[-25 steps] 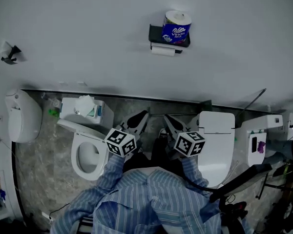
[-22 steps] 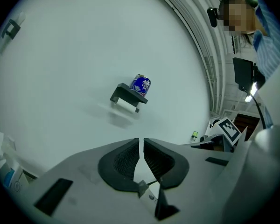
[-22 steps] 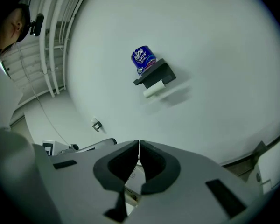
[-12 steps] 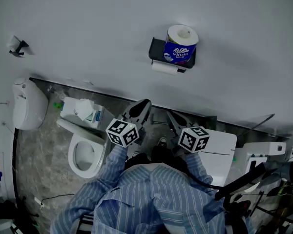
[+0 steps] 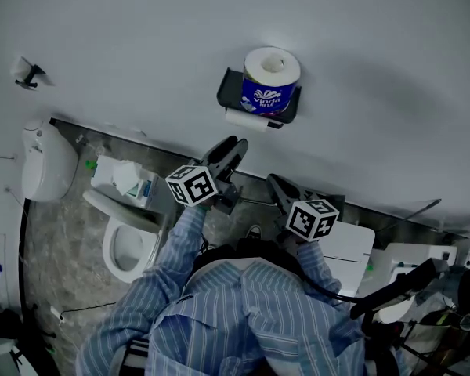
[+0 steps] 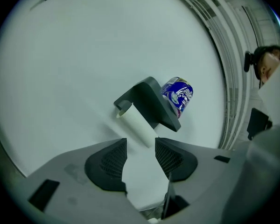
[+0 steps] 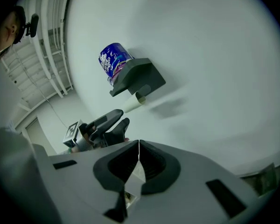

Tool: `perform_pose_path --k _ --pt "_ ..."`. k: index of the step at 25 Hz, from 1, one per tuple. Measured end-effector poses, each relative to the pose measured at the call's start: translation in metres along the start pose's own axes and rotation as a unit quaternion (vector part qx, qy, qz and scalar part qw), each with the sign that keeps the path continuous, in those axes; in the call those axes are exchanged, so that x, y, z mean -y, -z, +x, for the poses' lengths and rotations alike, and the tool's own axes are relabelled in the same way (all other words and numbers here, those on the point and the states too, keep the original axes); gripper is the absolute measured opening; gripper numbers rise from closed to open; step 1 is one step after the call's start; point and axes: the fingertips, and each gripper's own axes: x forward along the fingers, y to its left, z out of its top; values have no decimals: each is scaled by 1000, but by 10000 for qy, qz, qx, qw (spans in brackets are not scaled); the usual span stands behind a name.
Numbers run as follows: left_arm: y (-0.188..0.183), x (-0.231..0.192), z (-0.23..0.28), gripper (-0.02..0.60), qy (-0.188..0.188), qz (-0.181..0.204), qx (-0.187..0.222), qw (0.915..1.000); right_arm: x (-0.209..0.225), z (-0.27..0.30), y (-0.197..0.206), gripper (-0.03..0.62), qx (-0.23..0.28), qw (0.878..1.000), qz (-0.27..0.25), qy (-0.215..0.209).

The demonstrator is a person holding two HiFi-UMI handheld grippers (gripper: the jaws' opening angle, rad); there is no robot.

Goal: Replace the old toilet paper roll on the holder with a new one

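Pale, bare bathroom wall across the upper part of the head view, grey stone floor along its foot. Fixed to that wall, a dark holder with a flat top shelf. Upright on the holder's shelf, the new roll, wrapped in blue-and-white printed packaging, white top and core hole showing. Directly under the holder's shelf, lying level, the old roll, thin and white, little more than a tube in the left gripper view.

Below the holder and slightly to its left, the left gripper, aimed up at the old roll, near it but apart from it. Jaws spread, just been opening, nothing pinched between them, only wall and the old roll's near end seen through the gap. Below the holder and to its right, farther from it than the left one, the right gripper. Jaws pressed together, pads meeting in a thin line, empty.

Behind both grippers, the blue-striped sleeves and shirt of the person. Far below the holder on the left, a white toilet, bowl open, with a tissue box just behind it. Below the holder on the right, a second toilet, lid shut. Far left of the holder, a small dark hook on the wall and, lower, a rounded white fixture.
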Motion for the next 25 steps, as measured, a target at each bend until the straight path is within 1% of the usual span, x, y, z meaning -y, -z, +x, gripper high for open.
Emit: perform_pose_path --k 2,4,6,7,8,11,12,14,16,17,20,23,24,25 --pt "-7 -3 8 175 93 -376 188 9991 5 2 0 8 -57 10000 31 -48" --pt "-14 -6 13 196 177 -859 413 9953 9 4 -1 8 -87 9999 56 -85" --pt "-20 -8 18 221 298 -1452 688 9866 13 5 -4 8 -64 9999 82 -87" --pt "-23 -7 22 224 386 -1658 796 9822 15 5 -6 8 -25 9999 99 -65" --pt "-25 -7 26 224 420 -1729 837 9805 18 5 -9 8 24 9999 115 -31" --pt "-22 -15 33 224 202 -1530 657 9858 26 5 -14 8 107 9998 146 52" --pt "-22 -16 36 224 237 -1592 642 9849 28 4 -15 8 116 9998 157 72" --pt "-24 -13 42 224 472 -1846 723 9790 32 3 -16 8 131 9997 185 108" --pt "-27 -9 46 224 712 -2105 860 9712 35 2 -16 8 146 9996 213 144" --pt "-29 -8 47 222 764 -2161 920 9690 36 2 -16 8 150 9995 226 156" --pt "-34 -10 46 222 822 -2161 1036 9674 39 1 -14 8 137 9994 263 193" --pt "-38 -7 48 221 924 -2185 998 9663 41 0 -13 8 140 9992 299 234" --pt "-38 -6 48 217 950 -2222 982 9654 41 0 -13 8 147 9991 308 247" --pt "-38 -5 48 195 976 -2262 974 9643 41 0 -13 8 154 9990 317 258"
